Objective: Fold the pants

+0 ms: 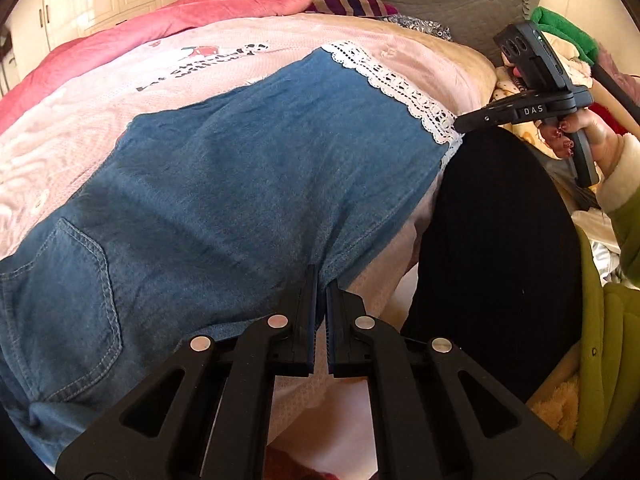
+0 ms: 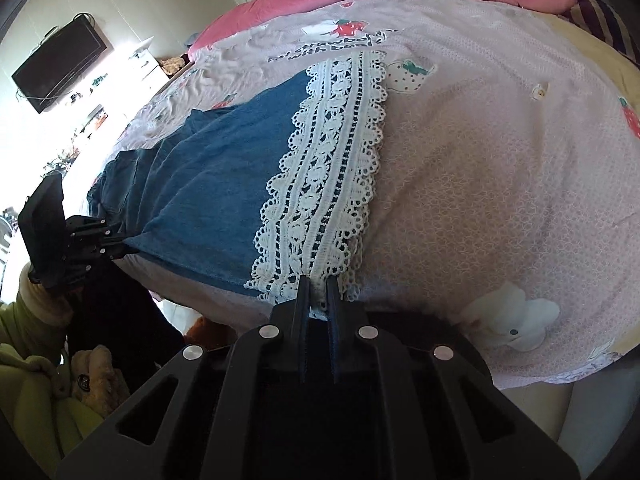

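Note:
Blue denim pants (image 1: pixel 240 184) lie spread on the pale pink strawberry-print bed cover (image 2: pixel 500 160), with a back pocket at the left and a white lace hem (image 2: pixel 332 160) at the far end. My left gripper (image 1: pixel 322 280) is shut on the near edge of the denim around mid-leg. My right gripper (image 2: pixel 318 286) is shut on the near corner of the lace hem. In the left wrist view the right gripper (image 1: pixel 460 124) shows at the hem's corner, held by a hand. The right wrist view has the left gripper (image 2: pixel 122 246) at the denim edge.
A pink quilt (image 1: pixel 200 0) and a striped cloth (image 1: pixel 348 0) are bunched at the head of the bed. The person's black-trousered leg (image 1: pixel 500 260) and green coat (image 1: pixel 612 340) stand against the bed's near side. A white plush shape (image 2: pixel 508 320) lies on the cover at the right.

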The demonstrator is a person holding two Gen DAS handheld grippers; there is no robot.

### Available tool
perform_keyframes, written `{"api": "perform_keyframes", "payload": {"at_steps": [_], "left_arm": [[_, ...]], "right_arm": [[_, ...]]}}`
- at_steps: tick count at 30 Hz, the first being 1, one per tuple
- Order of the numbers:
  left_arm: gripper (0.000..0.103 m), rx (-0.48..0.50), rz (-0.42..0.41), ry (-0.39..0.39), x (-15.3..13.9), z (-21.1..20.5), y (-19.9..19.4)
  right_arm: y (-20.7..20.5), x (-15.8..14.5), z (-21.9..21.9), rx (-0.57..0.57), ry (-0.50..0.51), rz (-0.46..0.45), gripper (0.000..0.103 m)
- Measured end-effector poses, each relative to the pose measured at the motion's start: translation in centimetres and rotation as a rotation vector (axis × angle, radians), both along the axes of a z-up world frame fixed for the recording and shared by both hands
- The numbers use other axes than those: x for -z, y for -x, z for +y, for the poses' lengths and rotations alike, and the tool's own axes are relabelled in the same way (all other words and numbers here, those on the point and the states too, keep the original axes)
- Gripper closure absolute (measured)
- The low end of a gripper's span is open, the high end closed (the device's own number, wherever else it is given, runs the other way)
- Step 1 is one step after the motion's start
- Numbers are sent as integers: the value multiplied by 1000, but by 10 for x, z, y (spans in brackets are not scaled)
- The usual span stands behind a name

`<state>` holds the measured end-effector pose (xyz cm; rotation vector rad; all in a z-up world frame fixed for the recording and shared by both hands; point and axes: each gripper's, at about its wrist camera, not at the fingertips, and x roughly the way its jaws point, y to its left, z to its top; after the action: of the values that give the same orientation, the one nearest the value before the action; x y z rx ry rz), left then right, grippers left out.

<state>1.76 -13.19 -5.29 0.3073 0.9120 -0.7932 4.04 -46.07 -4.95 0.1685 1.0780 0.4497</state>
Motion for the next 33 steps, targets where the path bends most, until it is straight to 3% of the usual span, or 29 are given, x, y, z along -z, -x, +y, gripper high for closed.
{"api": "perform_keyframes", "payload": {"at_steps": [4, 10, 12, 14, 16, 18, 21, 22, 24, 28, 30, 33], "left_arm": [[101, -9, 6, -3, 7, 0, -2], [100, -20, 31, 30, 12, 3, -6], [91, -14, 50, 50, 12, 4, -4], [68, 5, 70, 77, 11, 4, 0], [66, 14, 43, 72, 6, 3, 6], [66, -13, 36, 114, -6, 12, 9], [59, -113, 10, 215, -31, 46, 9], [53, -162, -10, 217, -37, 59, 8], [49, -308, -51, 156, -44, 89, 2], [49, -546, -22, 66, -40, 141, -13], [48, -596, 18, 27, -30, 155, -18], [48, -616, 57, 68, -22, 171, -22]], "right_arm": [[-3, 4, 6, -5, 57, 22, 92], [-3, -10, -1, 61, 35, 12, 85], [-1, -26, -1, 86, 13, -43, 77], [-2, -38, 3, 96, -21, -88, 54], [-5, -48, 17, 66, -47, -127, 53], [-12, -51, 38, 11, -52, -138, 53], [-24, -45, 70, -71, -49, -123, 53], [-26, -42, 77, -86, -46, -117, 53], [-35, -32, 91, -111, -42, -90, 53], [-47, -15, 99, -87, -29, -33, 47], [-46, -8, 93, -61, -23, -2, 46], [-40, -1, 81, -34, 30, 24, 45]]}}
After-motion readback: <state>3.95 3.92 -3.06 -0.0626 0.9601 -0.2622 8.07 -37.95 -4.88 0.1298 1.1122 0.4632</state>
